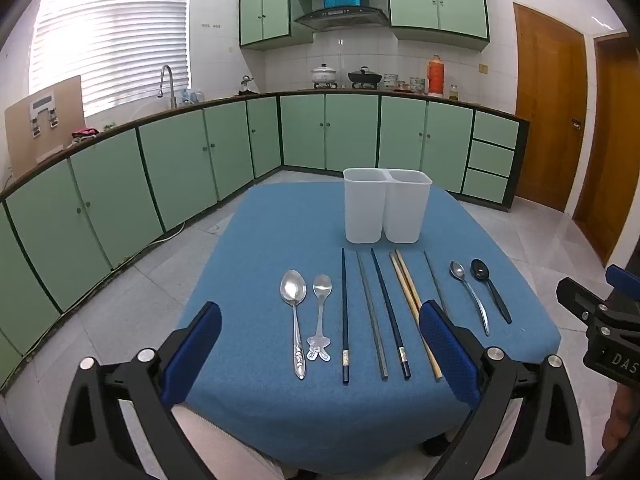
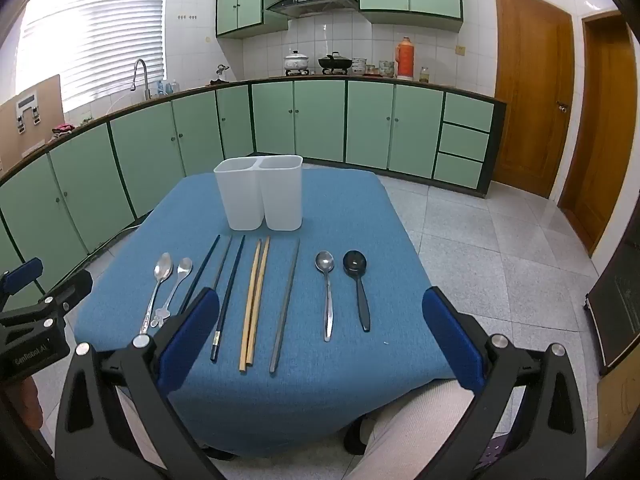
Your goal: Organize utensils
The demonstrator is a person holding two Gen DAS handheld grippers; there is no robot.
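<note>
You are at the very start: nothing is sorted yet, and every utensil lies flat in a row on the blue-covered surface (image 1: 256, 240) in front of the white two-part holder (image 1: 386, 208), both halves of which look empty. On the left lie two silver spoons (image 1: 294, 312), in the middle the dark chopsticks (image 1: 345, 320), grey chopsticks (image 1: 372, 312) and wooden chopsticks (image 1: 414, 308), and on the right a small silver spoon (image 2: 327, 292) beside a black spoon (image 2: 358, 288).

Your left claw (image 1: 320, 356) is spread wide, holds nothing, and hovers above the near edge, apart from the utensils. Your right claw (image 2: 320, 344) is equally wide and empty, also clear of everything.

Your next move is probably to lower one claw over a single handle, narrow it, and close; thin flat pieces on cloth may slip.
</note>
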